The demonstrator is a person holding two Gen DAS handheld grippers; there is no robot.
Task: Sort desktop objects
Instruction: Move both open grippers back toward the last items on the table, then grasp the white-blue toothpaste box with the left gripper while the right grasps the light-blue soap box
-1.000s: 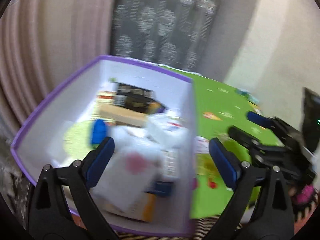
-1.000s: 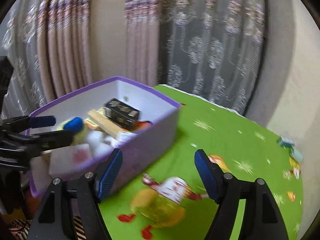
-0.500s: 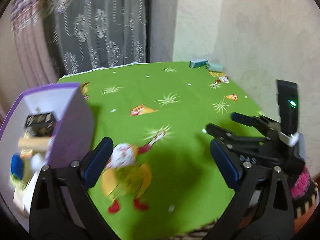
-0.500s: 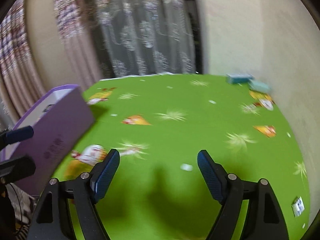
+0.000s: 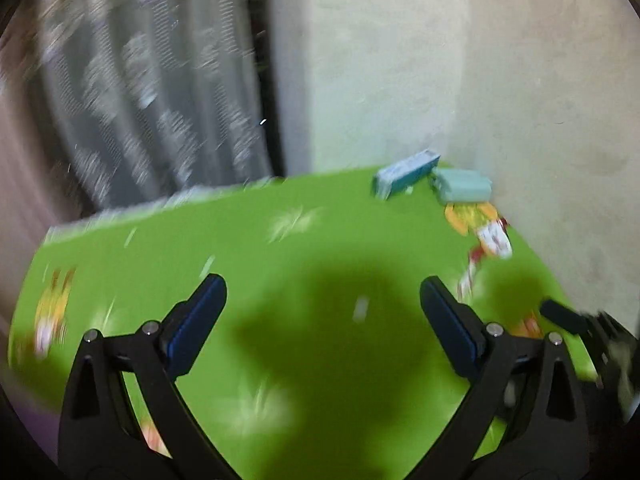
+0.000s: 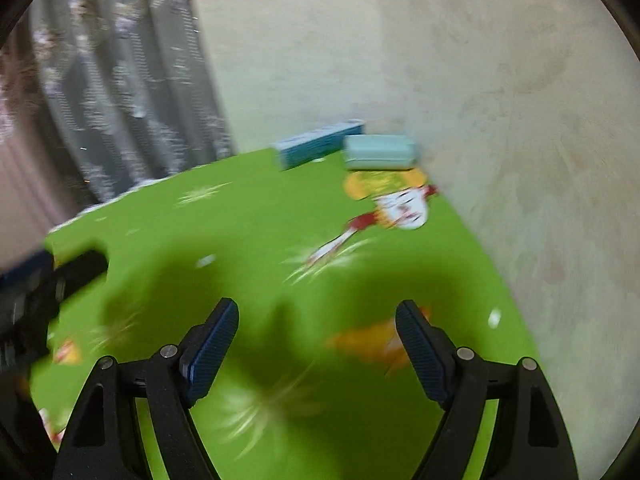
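Note:
Two small boxes lie at the table's far right corner, against the wall: a long blue box (image 5: pixel 406 172) (image 6: pixel 320 146) and a pale teal box (image 5: pixel 462 186) (image 6: pixel 378 152) just right of it. My left gripper (image 5: pixel 320 284) hangs open over the green cloth, well short of them, with nothing between its blue pads. My right gripper (image 6: pixel 316 306) is open and empty too, and a little closer to the boxes. The right gripper's black fingers (image 5: pixel 564 318) show at the right edge of the left wrist view, and the left gripper's fingers (image 6: pixel 80 268) at the left edge of the right wrist view.
A green tablecloth (image 5: pixel 280 248) with cartoon prints covers the table. A plaster wall (image 6: pixel 500 120) borders its right side and back corner. Grey lace curtains (image 5: pixel 140 100) hang behind the far left edge. Both pictures are blurred by motion.
Both views have swung right, away from the purple box of items, which has left the frames. The two small boxes at the far corner are now larger and nearer.

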